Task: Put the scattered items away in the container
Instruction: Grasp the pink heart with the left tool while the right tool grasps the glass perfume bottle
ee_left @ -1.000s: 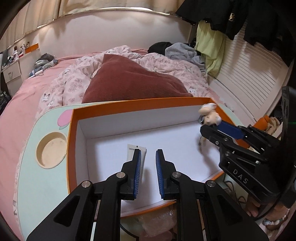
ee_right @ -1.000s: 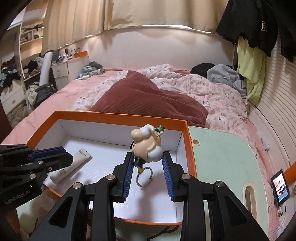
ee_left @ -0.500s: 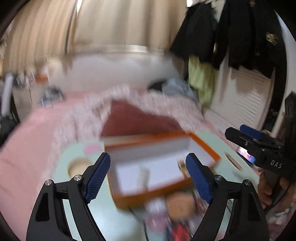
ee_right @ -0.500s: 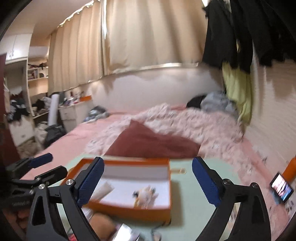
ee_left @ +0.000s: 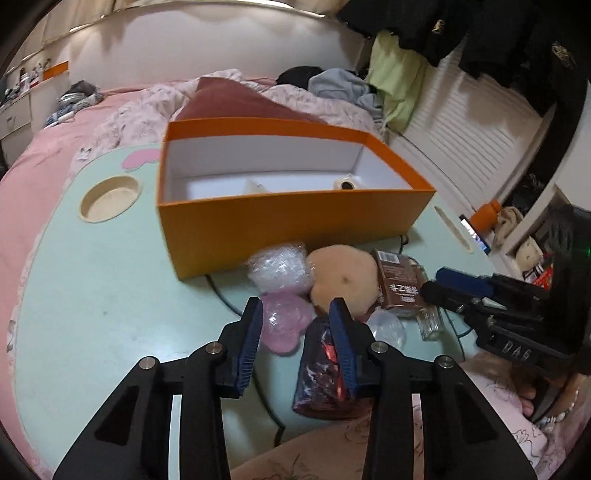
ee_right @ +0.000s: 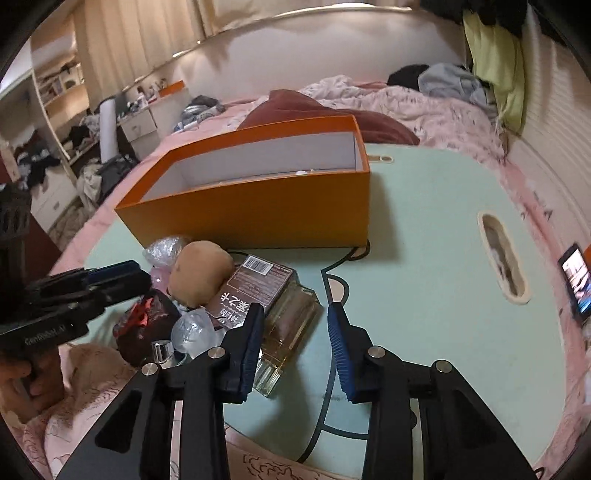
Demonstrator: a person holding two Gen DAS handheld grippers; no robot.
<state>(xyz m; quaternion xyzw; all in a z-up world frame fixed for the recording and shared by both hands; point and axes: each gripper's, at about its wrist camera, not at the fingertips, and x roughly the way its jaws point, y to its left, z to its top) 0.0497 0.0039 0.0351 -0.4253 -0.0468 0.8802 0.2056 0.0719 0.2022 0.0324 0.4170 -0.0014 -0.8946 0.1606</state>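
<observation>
Your left gripper (ee_left: pixel 297 325) and right gripper (ee_right: pixel 295 328) are both closing on nothing, hovering over the scattered items (ee_left: pixel 343 280) heaped on the worktop (ee_left: pixel 110 295) just in front of the orange box (ee_left: pixel 288 221).

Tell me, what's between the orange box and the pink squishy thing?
A clear bubble-wrap bundle sits between the orange box and the pink squishy thing, seen in the left wrist view.

pink bed (ee_left: pixel 33 177), beige curtains (ee_right: pixel 147 33), white drawers (ee_right: pixel 138 125)

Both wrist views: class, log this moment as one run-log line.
left gripper: closing, empty | right gripper: closing, empty | orange box: holds two items | pile: outside box
</observation>
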